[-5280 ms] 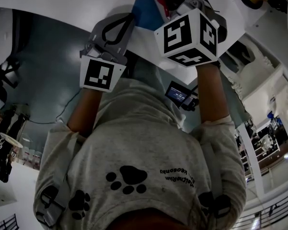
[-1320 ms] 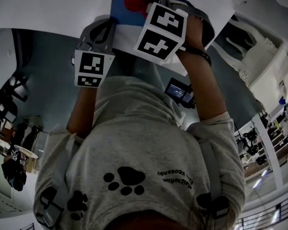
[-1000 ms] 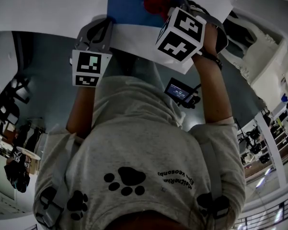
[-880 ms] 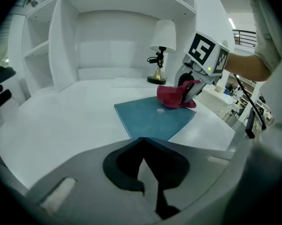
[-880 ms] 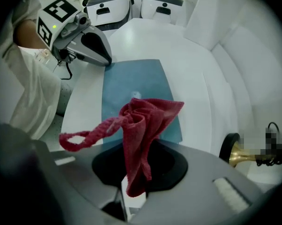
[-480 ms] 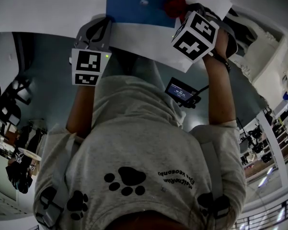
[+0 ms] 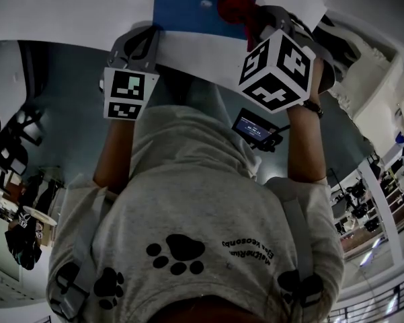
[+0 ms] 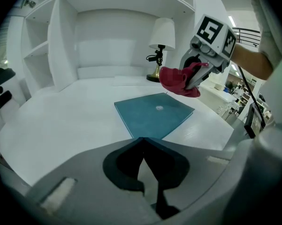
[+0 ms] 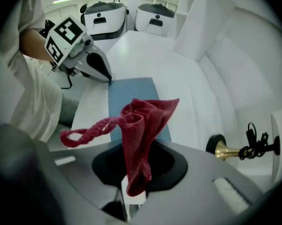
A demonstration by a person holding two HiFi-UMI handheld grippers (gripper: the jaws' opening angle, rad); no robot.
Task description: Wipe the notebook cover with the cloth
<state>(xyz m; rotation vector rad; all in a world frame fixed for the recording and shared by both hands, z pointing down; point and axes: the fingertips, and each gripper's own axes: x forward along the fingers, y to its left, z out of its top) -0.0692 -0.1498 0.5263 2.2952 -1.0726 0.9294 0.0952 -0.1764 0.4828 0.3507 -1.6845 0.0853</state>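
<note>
My right gripper clamps the red cloth above the blue notebook. My left gripper has its jaws together, seemingly touching the notebook's corner.

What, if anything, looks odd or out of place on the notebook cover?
A small pale spot sits near the middle of the blue notebook cover; what it is cannot be told. The red cloth hangs bunched in the right gripper, off the cover.
</note>
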